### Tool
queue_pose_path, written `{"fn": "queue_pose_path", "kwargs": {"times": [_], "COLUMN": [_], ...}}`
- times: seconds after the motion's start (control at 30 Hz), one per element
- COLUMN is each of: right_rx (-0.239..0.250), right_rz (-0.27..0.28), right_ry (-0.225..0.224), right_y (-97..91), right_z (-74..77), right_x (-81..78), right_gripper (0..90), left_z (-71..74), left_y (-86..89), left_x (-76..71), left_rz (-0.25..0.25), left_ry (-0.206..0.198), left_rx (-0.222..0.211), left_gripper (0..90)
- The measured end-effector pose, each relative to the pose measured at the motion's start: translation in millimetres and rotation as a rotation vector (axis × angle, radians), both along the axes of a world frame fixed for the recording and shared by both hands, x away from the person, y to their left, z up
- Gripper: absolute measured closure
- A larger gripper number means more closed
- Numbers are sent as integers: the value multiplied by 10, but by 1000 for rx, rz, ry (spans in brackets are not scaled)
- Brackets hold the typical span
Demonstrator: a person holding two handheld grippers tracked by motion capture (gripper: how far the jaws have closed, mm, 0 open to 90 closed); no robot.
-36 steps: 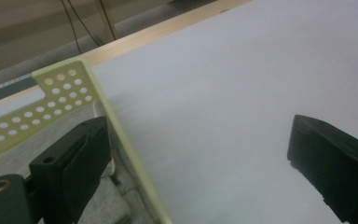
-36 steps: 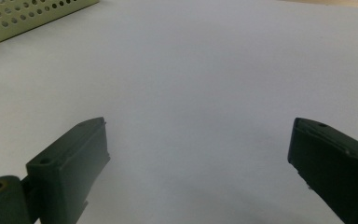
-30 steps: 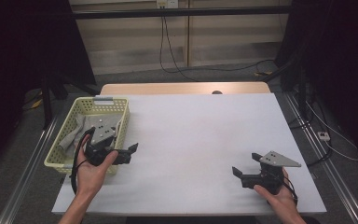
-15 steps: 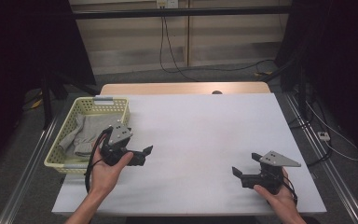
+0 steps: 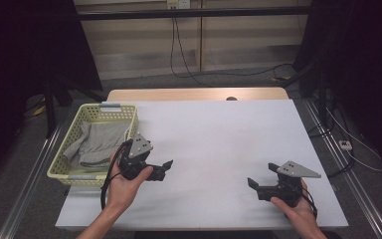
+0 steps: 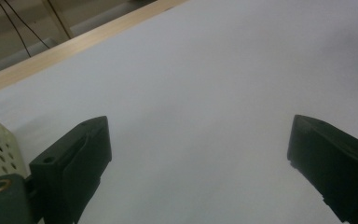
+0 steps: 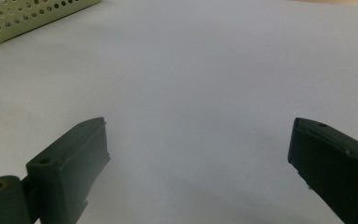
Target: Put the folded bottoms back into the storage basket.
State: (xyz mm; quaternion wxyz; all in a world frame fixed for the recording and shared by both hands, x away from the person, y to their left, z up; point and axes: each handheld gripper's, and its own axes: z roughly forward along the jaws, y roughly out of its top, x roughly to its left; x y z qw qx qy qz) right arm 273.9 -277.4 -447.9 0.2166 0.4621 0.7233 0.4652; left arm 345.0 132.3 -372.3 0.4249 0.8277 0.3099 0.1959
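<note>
High view looking down, forward over the whole table [image 5: 219,134]; both gripper views sitting low, close over it, sharing the basket [image 5: 67,162] corner.

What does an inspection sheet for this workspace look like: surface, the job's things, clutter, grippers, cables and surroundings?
Surface: white table, bare in the middle, with a wooden strip along its far edge.
Job's things: yellow basket at the table's left edge, holding a grey cloth bunched inside.
Clutter: nothing seen.
Grippers: left gripper beside the basket, jaws wide apart and empty; right gripper near the front right, jaws wide apart and empty.
Cables: a black cable trails from the left gripper; more cables run over the floor behind the table.
Surroundings: dark curtains at both sides, a pale wall panel behind.
</note>
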Motion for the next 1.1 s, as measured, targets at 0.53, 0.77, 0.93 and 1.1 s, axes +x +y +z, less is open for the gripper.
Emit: {"fn": "queue_pose_path", "kwargs": {"times": [0.53, 0.77, 0.93, 1.1], "right_rx": [3, 4, 3, 2], "right_rz": [-3, -6, -7, -6], "right_ry": [2, 8, 8, 5], "right_y": [5, 10, 9, 8], "right_z": [-4, -6, -8, -7], "right_x": [8, 13, 16, 16], "right_gripper": [46, 46, 46, 46], "left_z": [-225, -337, -411, -476], "left_y": [-28, 67, 131, 185], "left_x": [-31, -39, -54, -72], "left_rz": [5, 28, 39, 58], "left_ry": [27, 49, 60, 60], "left_rx": [-12, -34, -41, -50], "left_gripper": [63, 63, 62, 63]}}
